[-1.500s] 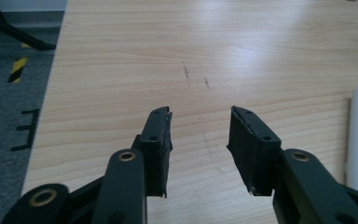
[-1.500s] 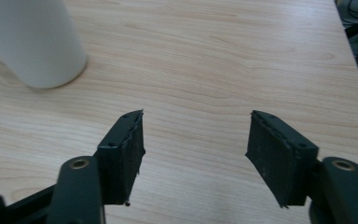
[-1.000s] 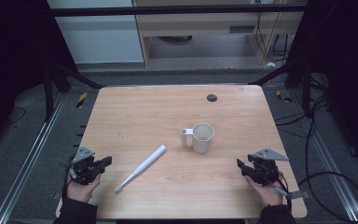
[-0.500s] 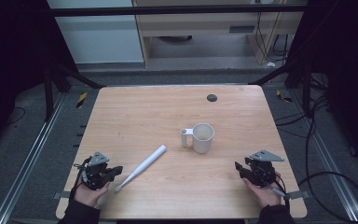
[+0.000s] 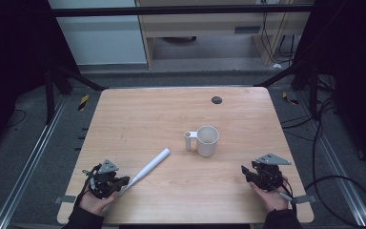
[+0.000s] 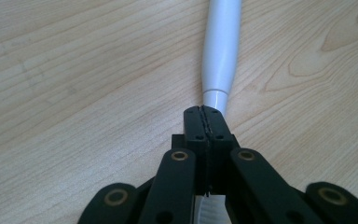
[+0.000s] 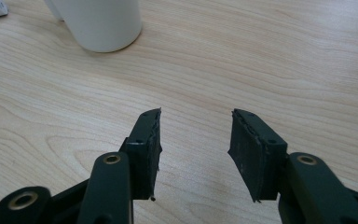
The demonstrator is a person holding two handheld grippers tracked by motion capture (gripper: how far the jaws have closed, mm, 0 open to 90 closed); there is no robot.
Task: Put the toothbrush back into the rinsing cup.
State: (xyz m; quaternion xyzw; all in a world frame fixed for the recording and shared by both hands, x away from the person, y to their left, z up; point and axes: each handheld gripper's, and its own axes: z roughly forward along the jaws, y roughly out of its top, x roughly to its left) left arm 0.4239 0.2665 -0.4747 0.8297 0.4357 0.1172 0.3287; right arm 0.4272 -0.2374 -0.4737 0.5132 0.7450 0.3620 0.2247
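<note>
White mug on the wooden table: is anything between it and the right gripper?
Nothing visible does. Bare wooden table lies between the right gripper, jaws apart, and the white mug. The white tapered stick lies on the mug's far side, by the left gripper.

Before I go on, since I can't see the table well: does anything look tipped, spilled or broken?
Nothing stands out. The white mug stands upright with no spill around it, and the white rod lies flat and whole on the table, its thin end at the left gripper, whose jaws are shut.

Left hand-held gripper moved rightward to white baton's near end, jaws pressed together.
</note>
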